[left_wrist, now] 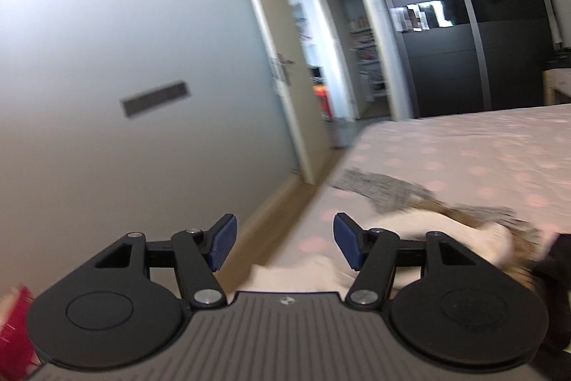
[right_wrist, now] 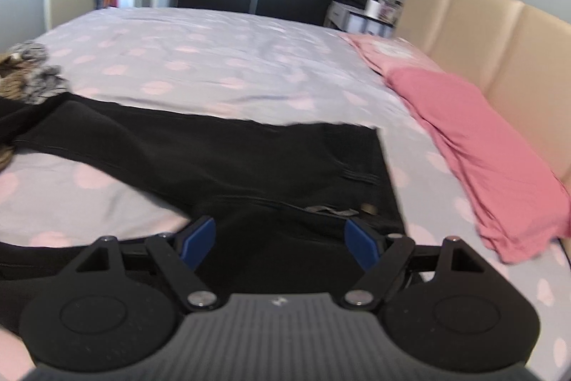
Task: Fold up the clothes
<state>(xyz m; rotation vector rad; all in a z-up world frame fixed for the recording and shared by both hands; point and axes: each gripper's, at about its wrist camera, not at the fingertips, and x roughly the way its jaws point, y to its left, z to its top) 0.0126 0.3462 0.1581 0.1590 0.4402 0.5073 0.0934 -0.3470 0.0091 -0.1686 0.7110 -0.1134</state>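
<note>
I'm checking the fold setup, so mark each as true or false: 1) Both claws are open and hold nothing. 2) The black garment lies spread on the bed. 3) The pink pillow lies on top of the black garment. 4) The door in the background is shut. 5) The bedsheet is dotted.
1) Left claw and right claw both open and empty: true.
2) Black garment spread on the bed: true.
3) False: the pink pillow lies beside the garment, along the headboard.
4) False: the door stands open.
5) True: the sheet has pale pink dots.
</note>
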